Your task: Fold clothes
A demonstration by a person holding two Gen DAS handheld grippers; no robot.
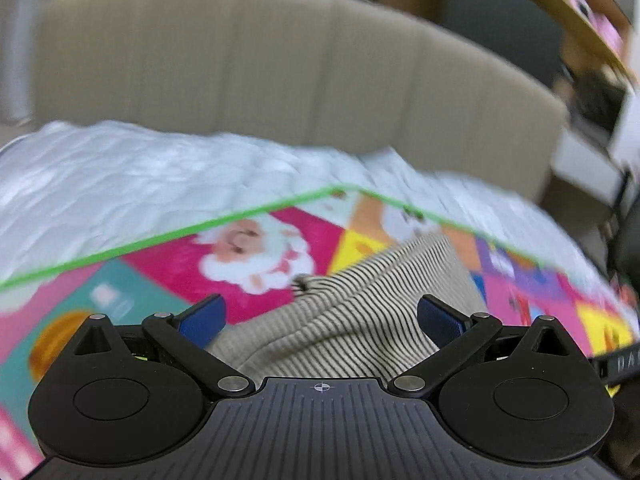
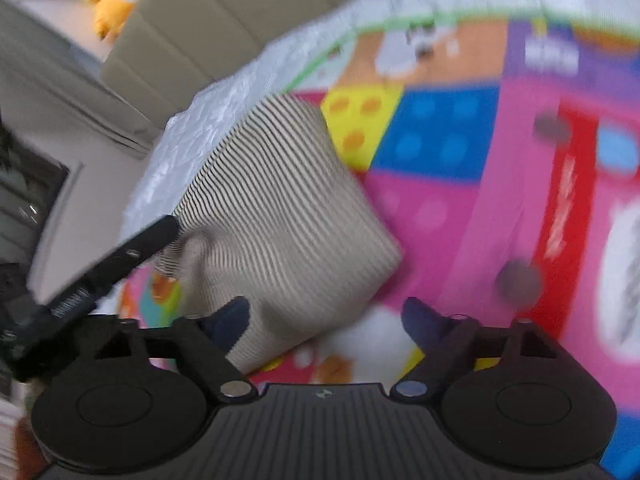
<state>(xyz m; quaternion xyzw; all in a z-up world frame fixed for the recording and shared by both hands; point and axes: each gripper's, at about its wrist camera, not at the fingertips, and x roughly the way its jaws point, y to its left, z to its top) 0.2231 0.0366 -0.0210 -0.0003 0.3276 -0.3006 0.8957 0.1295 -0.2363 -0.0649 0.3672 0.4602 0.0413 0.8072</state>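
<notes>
Here, one folded striped garment [image 2: 280, 208], one colourful mat [image 2: 500, 168]

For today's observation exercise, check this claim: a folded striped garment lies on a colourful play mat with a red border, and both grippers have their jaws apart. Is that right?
Not quite: the border is wrong. The play mat has a green border, not red, plain in the left wrist view. The rest stands: the folded striped garment lies on the mat, and the left gripper and right gripper both have their jaws apart.
</notes>
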